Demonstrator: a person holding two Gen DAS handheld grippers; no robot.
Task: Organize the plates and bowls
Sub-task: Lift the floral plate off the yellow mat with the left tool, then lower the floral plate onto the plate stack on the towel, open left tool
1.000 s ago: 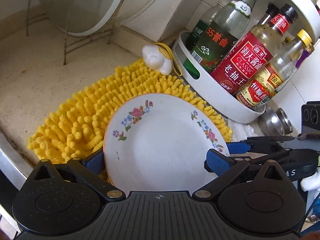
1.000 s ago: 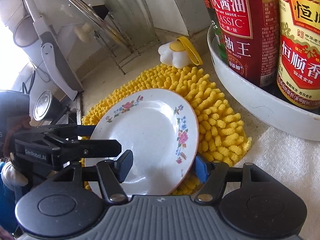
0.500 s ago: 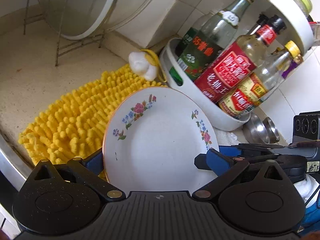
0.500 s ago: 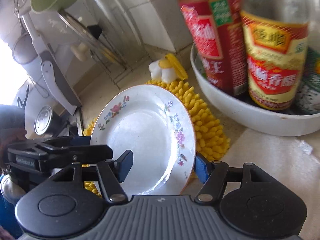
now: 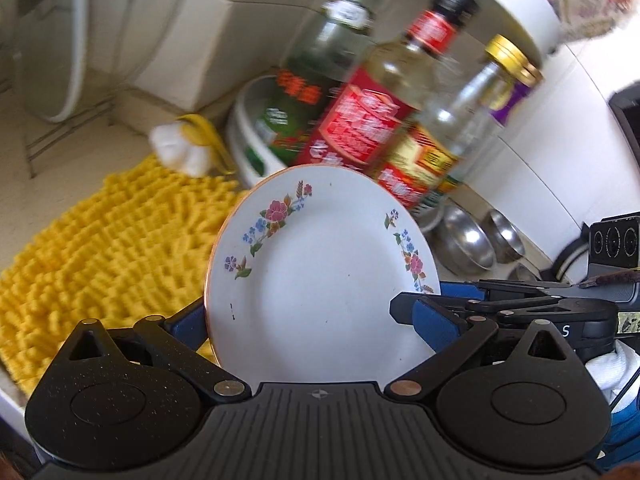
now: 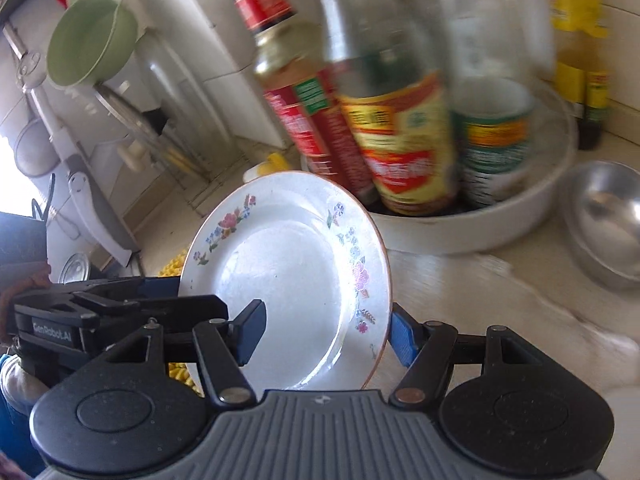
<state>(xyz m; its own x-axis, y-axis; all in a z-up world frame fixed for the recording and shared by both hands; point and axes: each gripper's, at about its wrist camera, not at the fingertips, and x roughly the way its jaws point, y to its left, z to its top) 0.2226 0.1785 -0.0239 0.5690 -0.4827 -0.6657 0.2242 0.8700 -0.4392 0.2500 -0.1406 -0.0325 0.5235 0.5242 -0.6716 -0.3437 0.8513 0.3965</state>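
Floral plate point(image 5: 320, 280): lifted off yellow mat point(image 5: 104, 240), clamped between left gripper point(image 5: 308, 320) and right gripper point(image 6: 326, 328); in transit toward steel bowls point(image 5: 466, 240).

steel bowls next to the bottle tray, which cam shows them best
The left wrist view: it shows the steel bowls as a pair side by side, right of the bottle tray, above the floral plate. The right wrist view catches only one, blurred, at its right edge.
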